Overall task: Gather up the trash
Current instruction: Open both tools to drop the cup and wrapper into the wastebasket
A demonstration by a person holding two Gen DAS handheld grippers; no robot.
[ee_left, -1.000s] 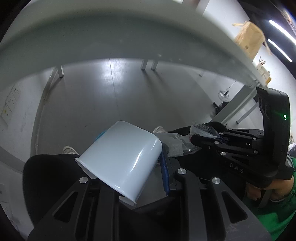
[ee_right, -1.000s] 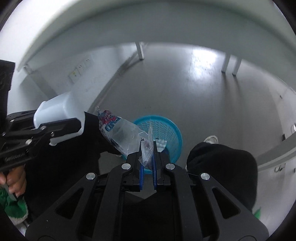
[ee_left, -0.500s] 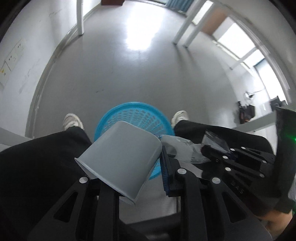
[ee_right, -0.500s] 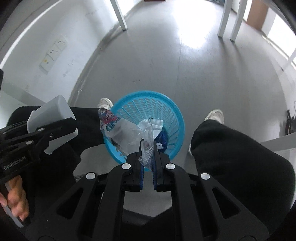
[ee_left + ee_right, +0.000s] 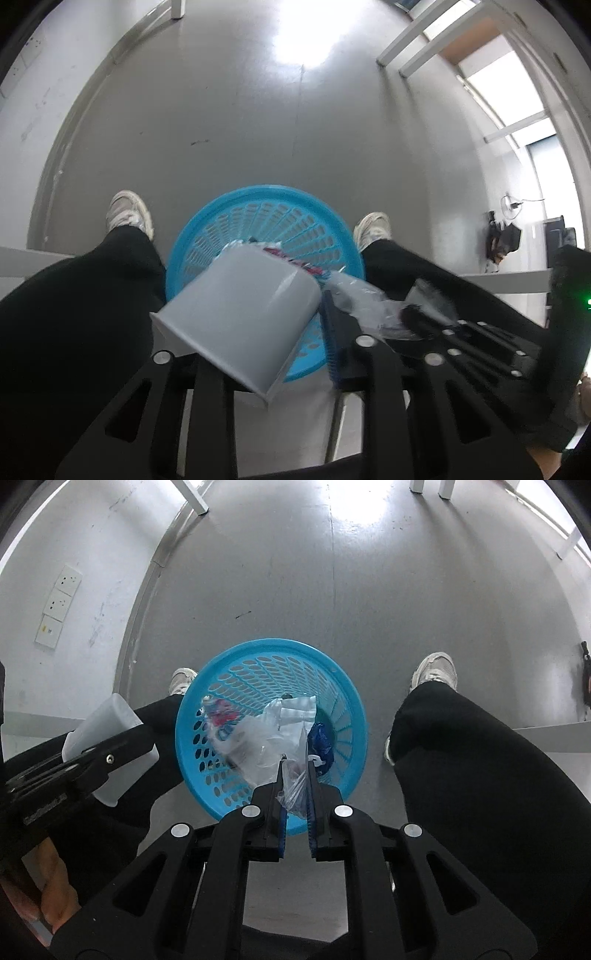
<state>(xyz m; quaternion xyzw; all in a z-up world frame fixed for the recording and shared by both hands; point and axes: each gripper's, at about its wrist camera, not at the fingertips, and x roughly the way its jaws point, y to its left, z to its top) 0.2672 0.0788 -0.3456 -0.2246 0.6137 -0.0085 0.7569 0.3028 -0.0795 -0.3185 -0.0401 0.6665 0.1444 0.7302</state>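
A blue plastic basket (image 5: 266, 199) (image 5: 273, 646) stands on the grey floor between a person's feet. Over its near rim, my left gripper (image 5: 266, 325) has a tilted white paper cup (image 5: 236, 306) (image 5: 107, 716) between its jaws, which are opening. A gap shows between the cup and the right blue pad (image 5: 332, 332). My right gripper (image 5: 295, 771) points straight down over the basket. Its jaws are opening a little, with a clear plastic bag (image 5: 258, 738) (image 5: 362, 299) still caught between the pads and hanging into the basket. White crumpled paper (image 5: 295, 709) and a blue wrapper (image 5: 321, 738) lie inside.
The person's legs in black trousers (image 5: 480, 768) (image 5: 74, 302) and white shoes (image 5: 436, 672) (image 5: 127, 214) flank the basket. White table legs (image 5: 406, 48) stand farther off on the floor. Wall sockets (image 5: 61, 602) sit on the left wall.
Both grippers dropped from beneath a white tabletop edge to just over the blue basket. The left jaws widened away from the cup. The bag hangs lower into the basket.
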